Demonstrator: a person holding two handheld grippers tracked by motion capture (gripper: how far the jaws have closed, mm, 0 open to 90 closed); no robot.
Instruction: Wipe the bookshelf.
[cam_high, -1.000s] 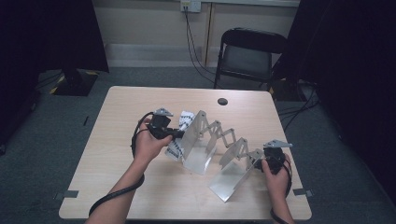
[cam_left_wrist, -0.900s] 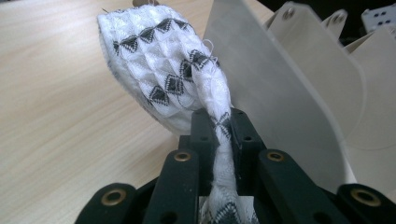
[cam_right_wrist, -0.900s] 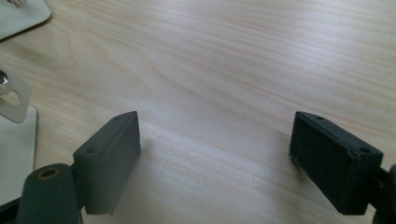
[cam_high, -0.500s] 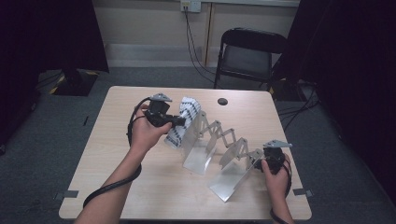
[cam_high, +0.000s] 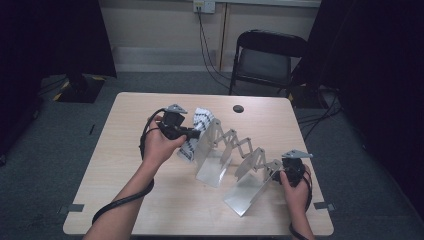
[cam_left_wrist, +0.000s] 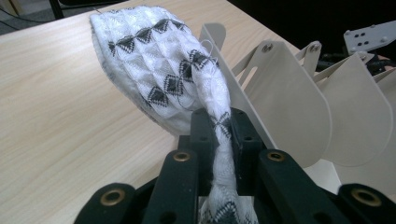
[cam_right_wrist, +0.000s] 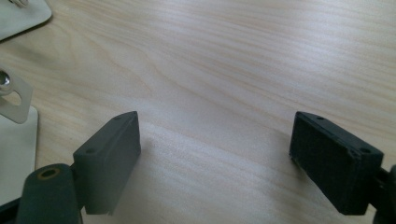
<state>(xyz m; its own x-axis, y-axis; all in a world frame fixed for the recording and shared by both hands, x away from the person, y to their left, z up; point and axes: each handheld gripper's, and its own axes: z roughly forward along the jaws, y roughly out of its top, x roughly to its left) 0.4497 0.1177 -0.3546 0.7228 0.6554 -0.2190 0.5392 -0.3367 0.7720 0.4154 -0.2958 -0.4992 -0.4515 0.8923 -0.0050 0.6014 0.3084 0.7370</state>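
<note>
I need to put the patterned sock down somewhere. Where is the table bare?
Bare: the wooden table's left strip beside the left hand, and the near edge. Crowded: the middle, with the beige folding metal rack and white black-patterned sock; a small dark disc lies at the far edge.

Left gripper (cam_high: 192, 133) — carried in the left hand (cam_high: 159, 145), forearm extended diagonally forward; its jaws are seen clamped together, with cloth pinched between them. Right gripper (cam_right_wrist: 215, 154) — held low in the right hand (cam_high: 295, 184), jaws spread wide apart, nothing gripped.

Sock (cam_high: 196, 131) left of rack (cam_high: 235, 162) on table (cam_high: 125, 150)
</note>
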